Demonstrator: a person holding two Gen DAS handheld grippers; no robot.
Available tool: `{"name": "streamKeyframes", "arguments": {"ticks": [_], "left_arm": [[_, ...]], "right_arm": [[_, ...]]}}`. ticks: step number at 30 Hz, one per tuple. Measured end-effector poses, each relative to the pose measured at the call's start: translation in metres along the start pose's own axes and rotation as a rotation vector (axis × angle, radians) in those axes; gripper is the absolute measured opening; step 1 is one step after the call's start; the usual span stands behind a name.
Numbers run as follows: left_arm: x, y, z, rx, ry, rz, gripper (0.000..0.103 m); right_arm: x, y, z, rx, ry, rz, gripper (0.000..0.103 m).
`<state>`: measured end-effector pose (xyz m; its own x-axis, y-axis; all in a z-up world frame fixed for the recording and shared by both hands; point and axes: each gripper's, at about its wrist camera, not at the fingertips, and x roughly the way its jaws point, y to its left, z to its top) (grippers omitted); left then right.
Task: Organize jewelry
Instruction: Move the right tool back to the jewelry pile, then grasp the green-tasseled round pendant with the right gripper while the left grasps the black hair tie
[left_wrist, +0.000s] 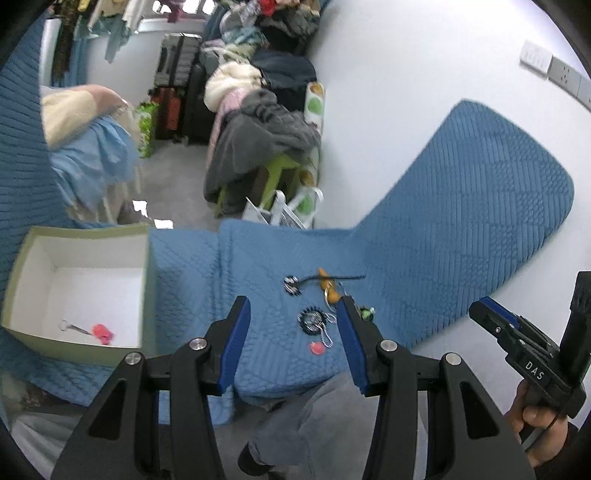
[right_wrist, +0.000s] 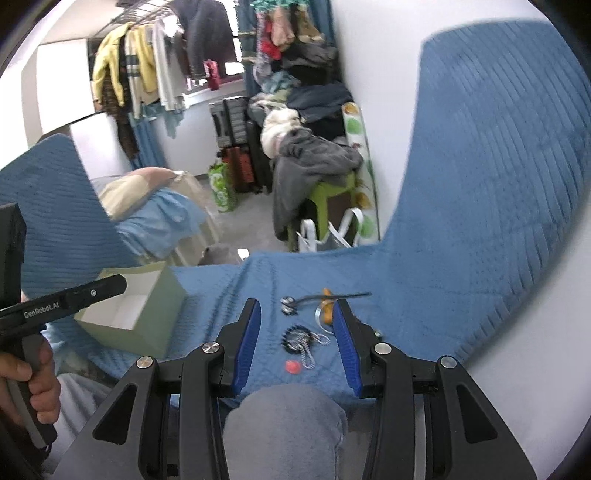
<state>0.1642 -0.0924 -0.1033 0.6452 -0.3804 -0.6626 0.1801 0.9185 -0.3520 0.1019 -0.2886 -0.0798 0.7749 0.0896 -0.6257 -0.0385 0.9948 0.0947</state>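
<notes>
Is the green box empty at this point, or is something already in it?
Not empty. The left wrist view shows the green box, open-topped, with a pink piece and a small metal piece on its white floor.

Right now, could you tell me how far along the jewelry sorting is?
Early on. One pink piece already lies in the green box. Nothing is in hand: the left tool and right tool are both open and empty. Left on the blue quilt: an orange charm, a round black-fringed pendant, a small black-and-white piece, a pink bead and a green piece.
</notes>
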Motion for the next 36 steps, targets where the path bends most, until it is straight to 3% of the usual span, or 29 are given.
{"name": "streamKeyframes", "arguments": {"ticks": [9,18,23,27,36], "left_arm": [[0.072,-0.02,-0.013,0.009,0.124,-0.043,0.049],[0.141,-0.014,-0.023,-0.027,0.214,-0.049,0.048],[0.179,-0.01,-0.028,-0.029,0.271,-0.049,0.043],[0.203,-0.004,-0.034,-0.034,0.313,-0.058,0.038],[0.239,-0.005,-0.04,0.016,0.349,-0.048,0.036]], "right_arm": [[0.037,-0.05,-0.018,0.061,0.086,-0.026,0.038],[0.104,-0.077,-0.029,0.118,0.168,-0.026,0.038],[0.146,-0.091,-0.038,0.164,0.22,-0.024,0.034],[0.174,-0.104,-0.047,0.221,0.269,-0.028,0.027],[0.216,-0.123,-0.061,0.275,0.341,-0.032,0.025]]}}
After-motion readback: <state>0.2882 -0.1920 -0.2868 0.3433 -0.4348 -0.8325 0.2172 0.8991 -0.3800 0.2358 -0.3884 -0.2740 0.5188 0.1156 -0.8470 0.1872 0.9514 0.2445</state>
